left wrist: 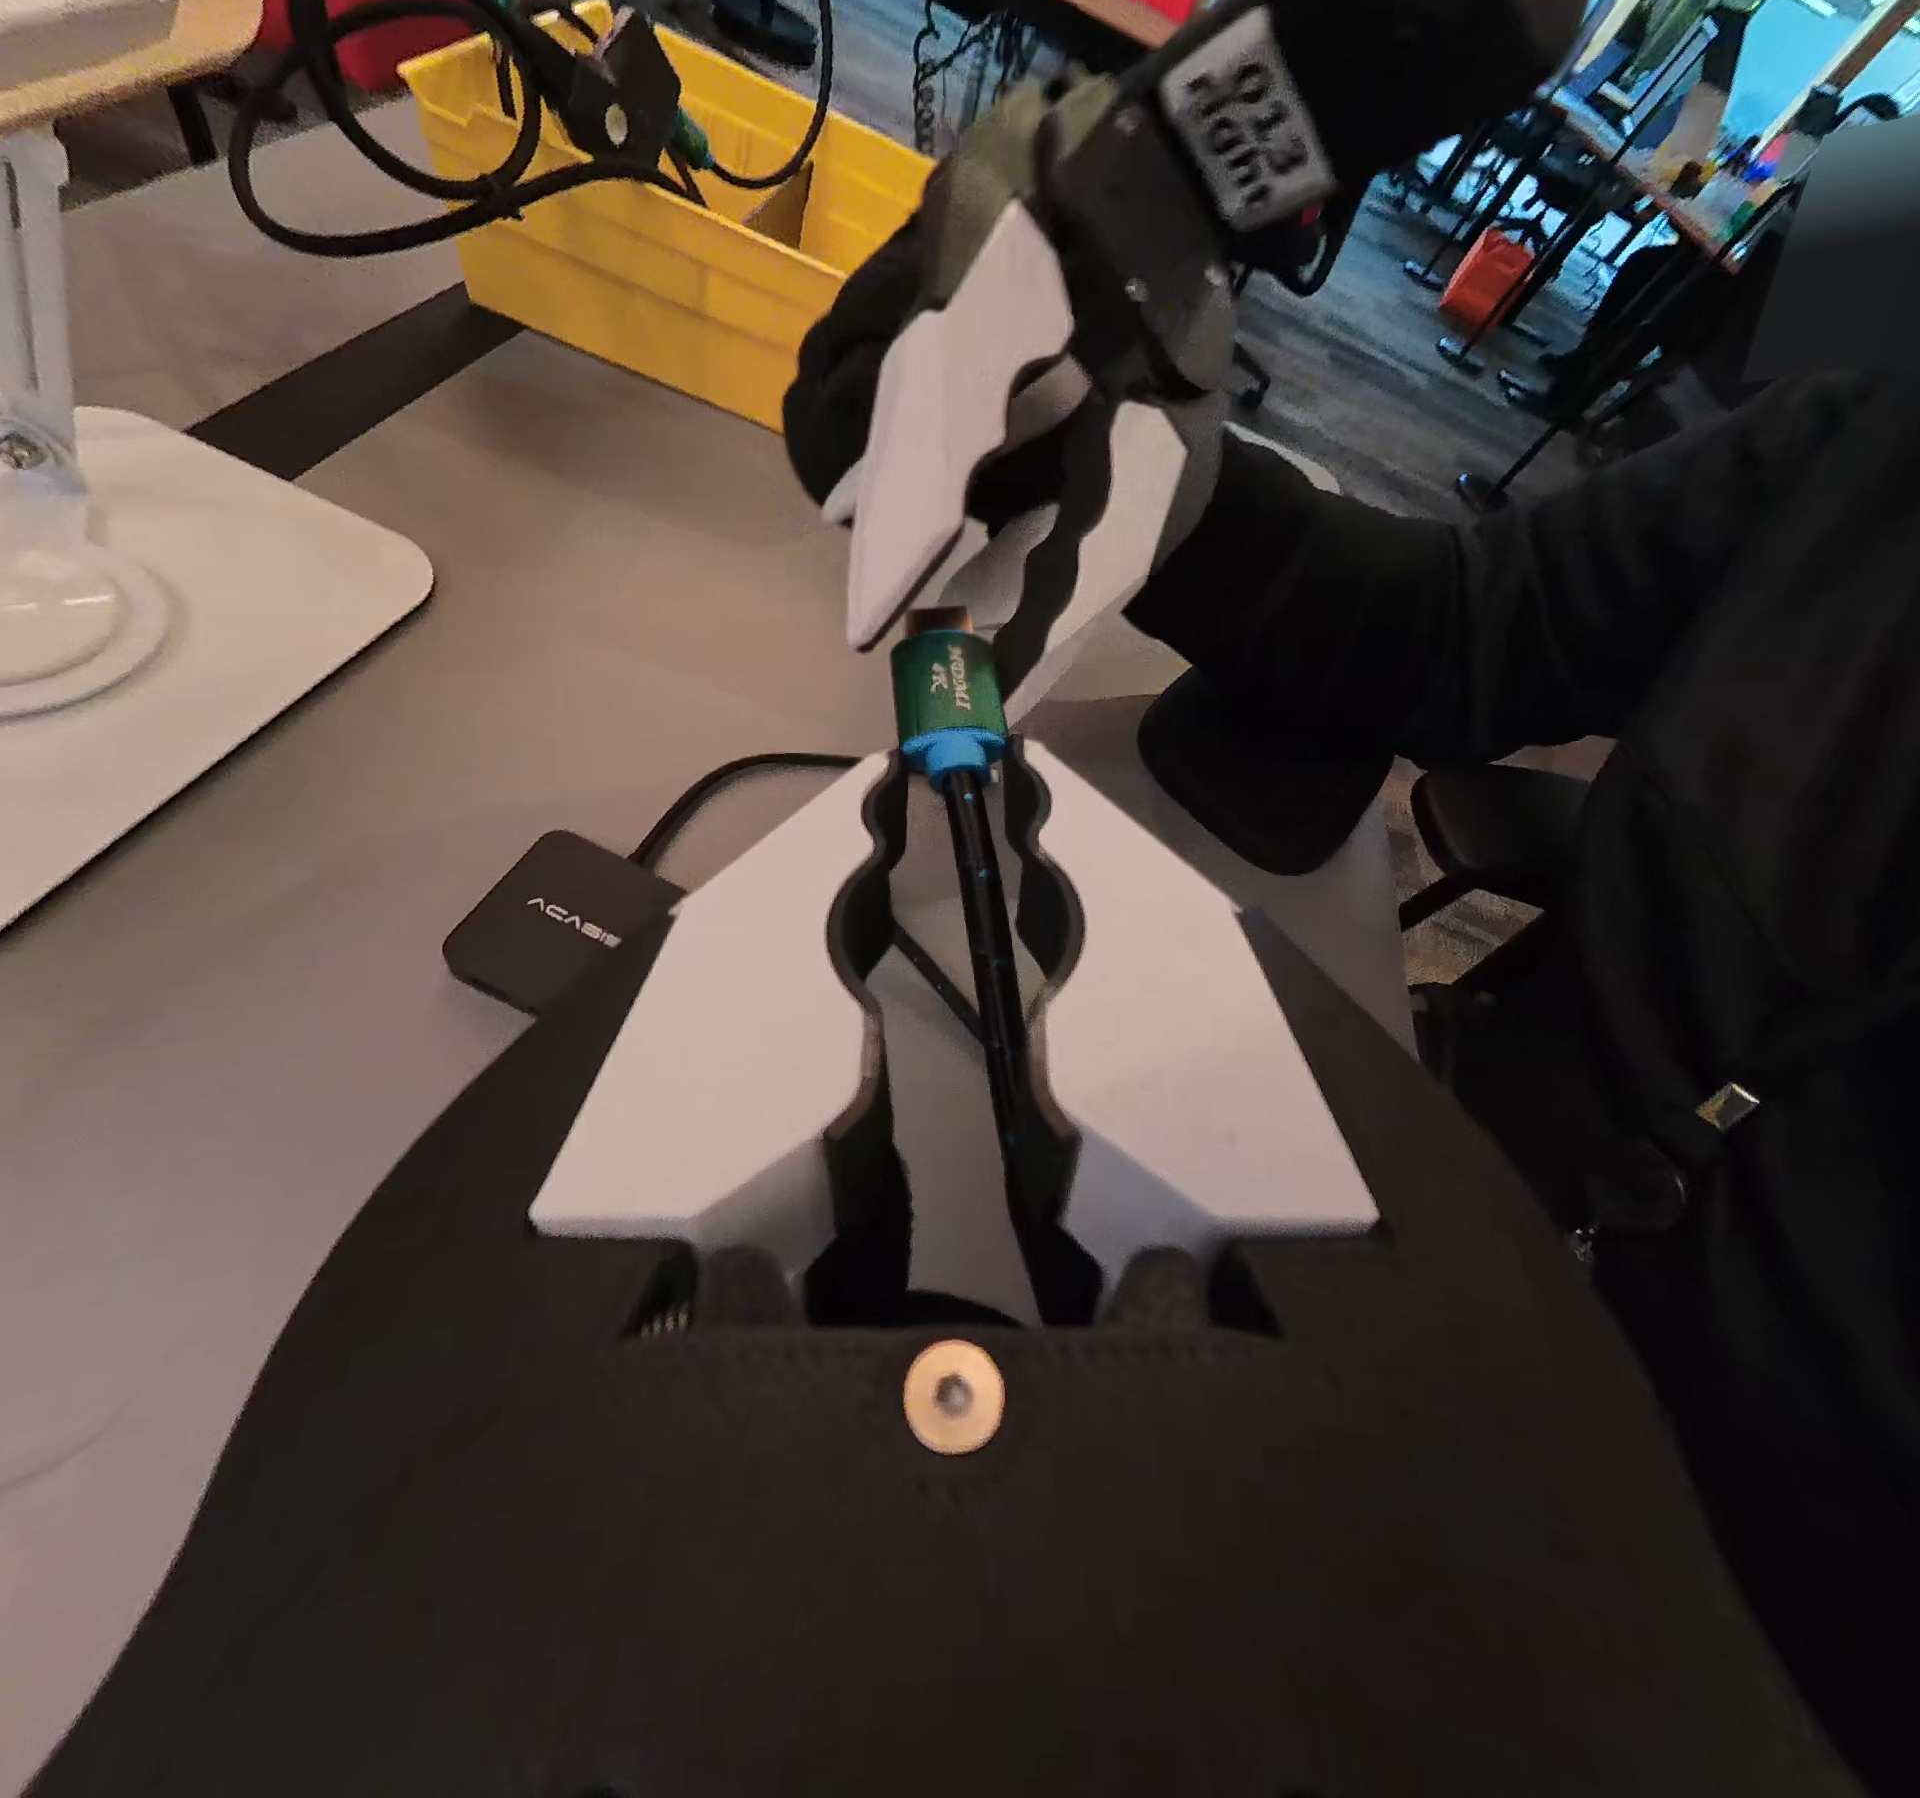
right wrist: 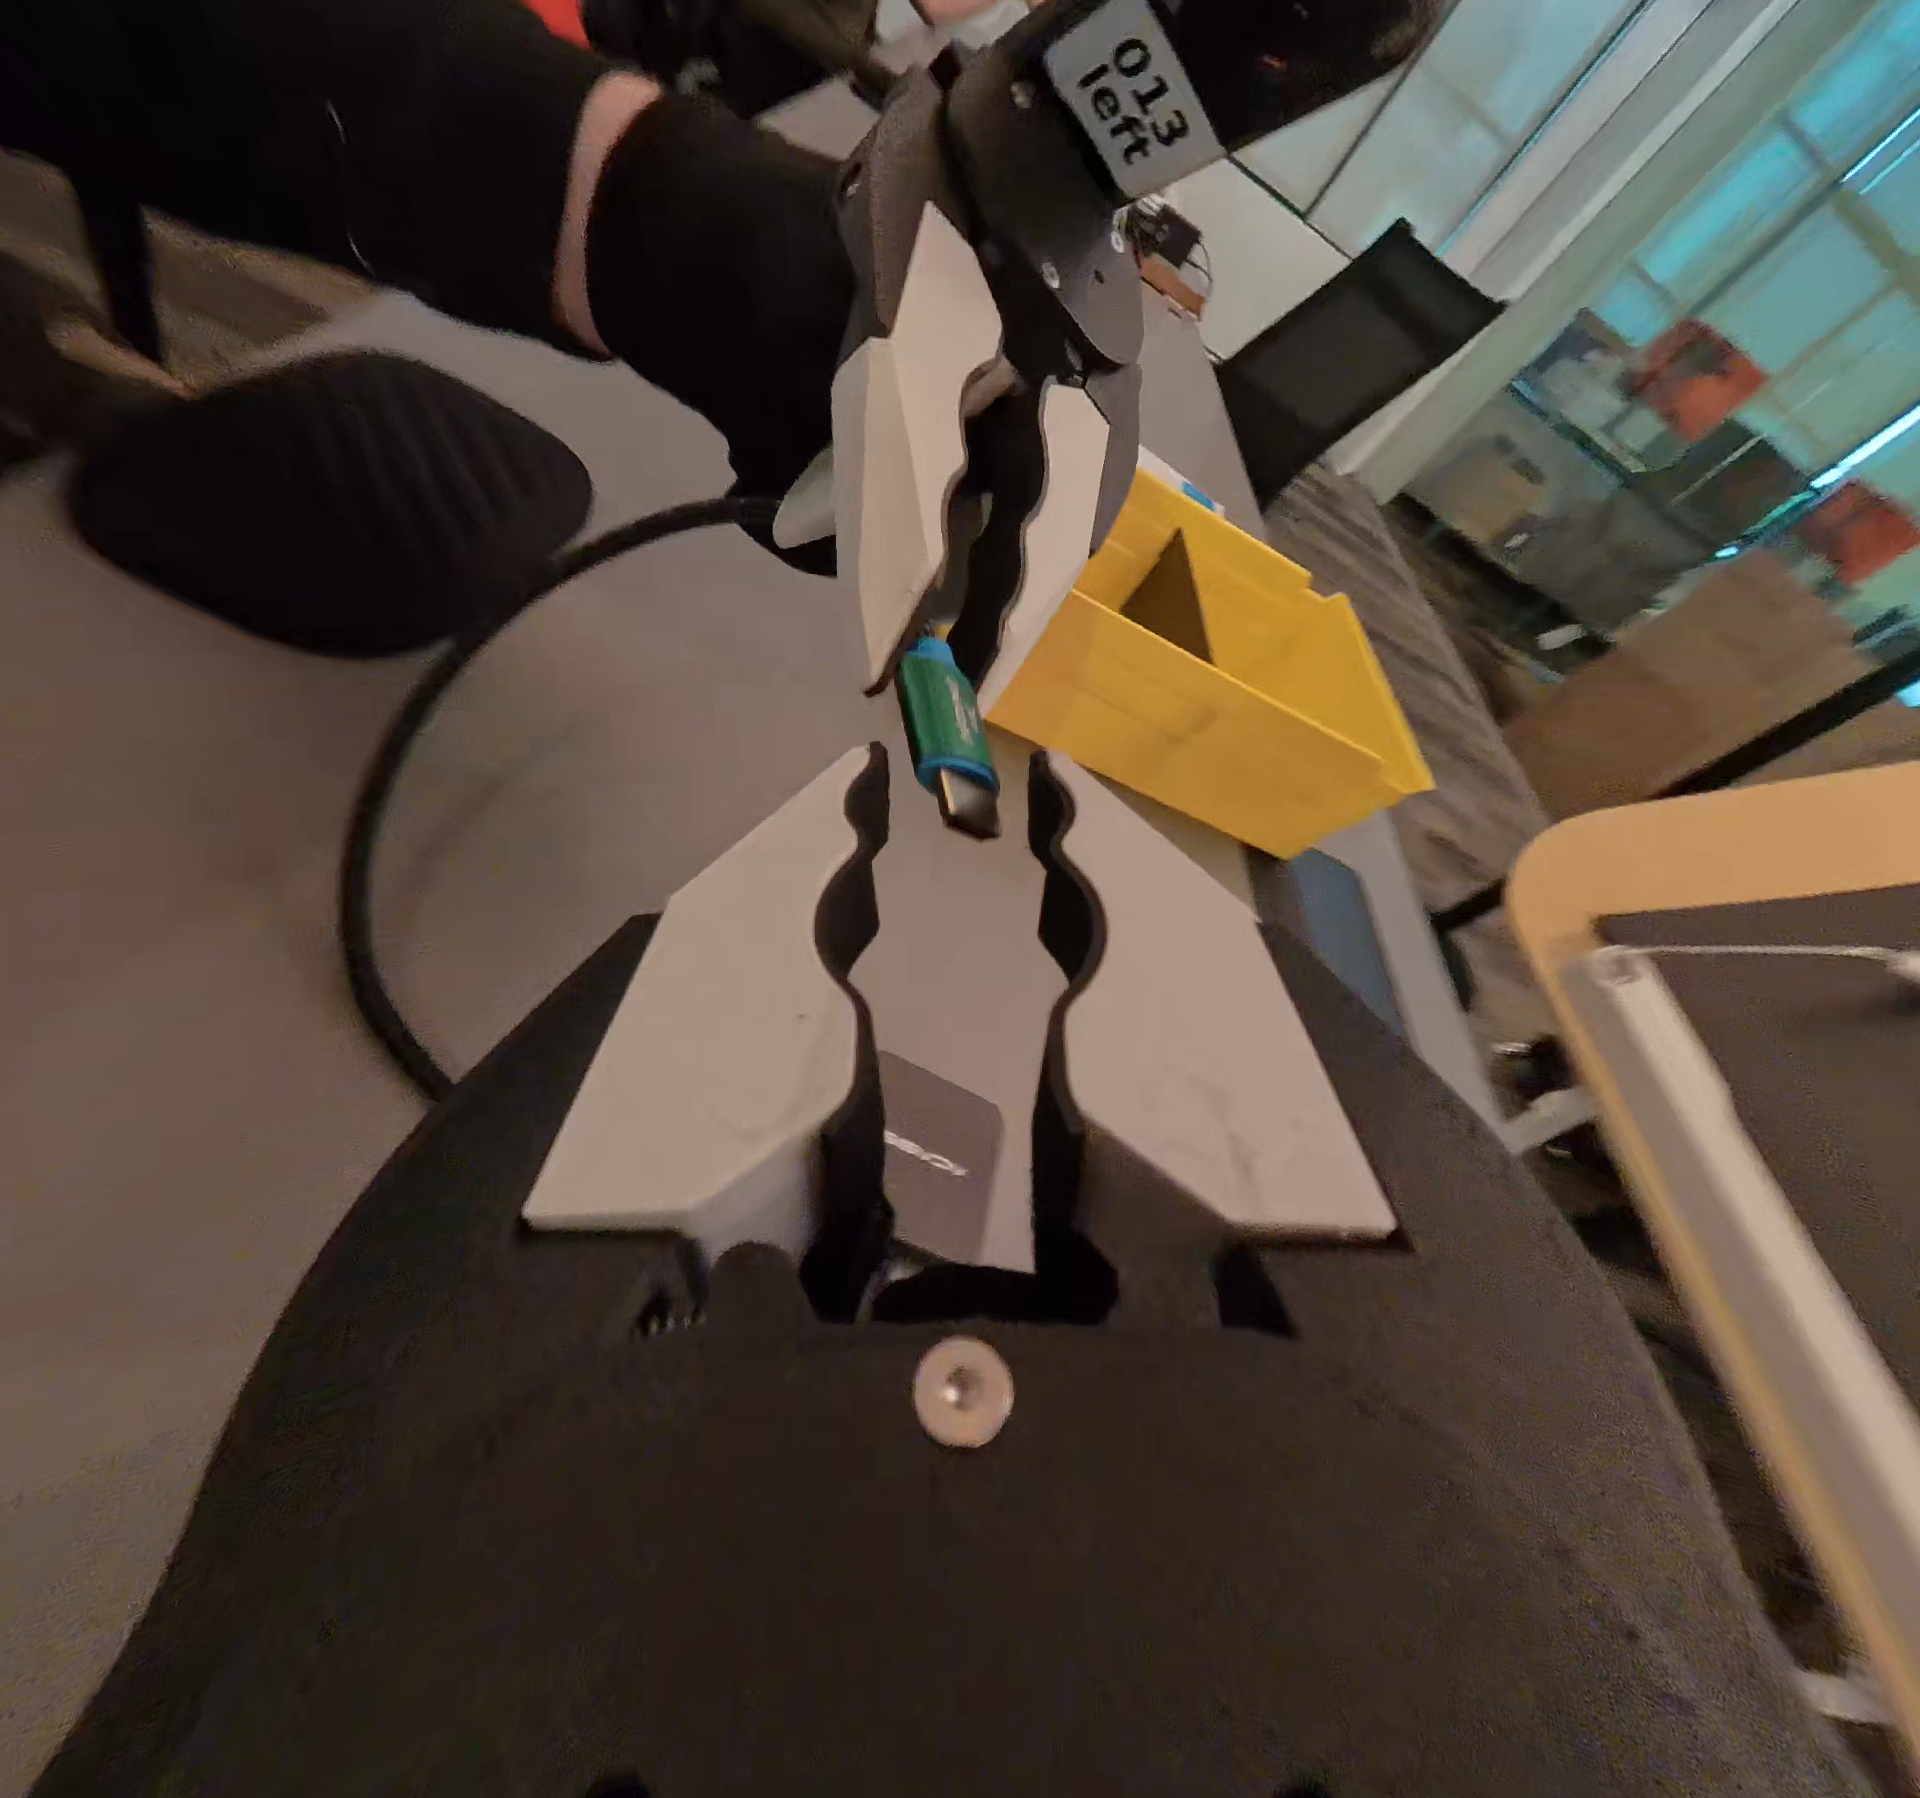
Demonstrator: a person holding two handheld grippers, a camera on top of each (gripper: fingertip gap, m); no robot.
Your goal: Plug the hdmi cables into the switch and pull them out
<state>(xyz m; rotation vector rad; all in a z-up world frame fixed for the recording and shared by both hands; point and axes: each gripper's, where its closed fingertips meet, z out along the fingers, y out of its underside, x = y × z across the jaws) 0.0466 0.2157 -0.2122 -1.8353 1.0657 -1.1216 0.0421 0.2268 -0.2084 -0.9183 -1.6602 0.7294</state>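
Left hand-held gripper (left wrist: 951,761): jaws nearly closed on the braided cable just behind the green HDMI plug (left wrist: 948,683), held in the air. Right hand-held gripper (right wrist: 958,777): jaws parted, empty, tips either side of the plug's metal end without touching. Switch (left wrist: 566,917): black box flat on the grey surface (left wrist: 582,522), no HDMI plug seen in it. Yellow bin (left wrist: 644,231) behind. Judged status: insertion not yet begun; plugging and pulling out both remain

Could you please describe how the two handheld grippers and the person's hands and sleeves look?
Both the left gripper and right gripper have black, grainy bodies, each with a round silver screw, and pale grey wedge-shaped fingers with wavy black inner pads. Each carries a grey label plate on its black camera housing. The person wears black gloves and black sleeves.
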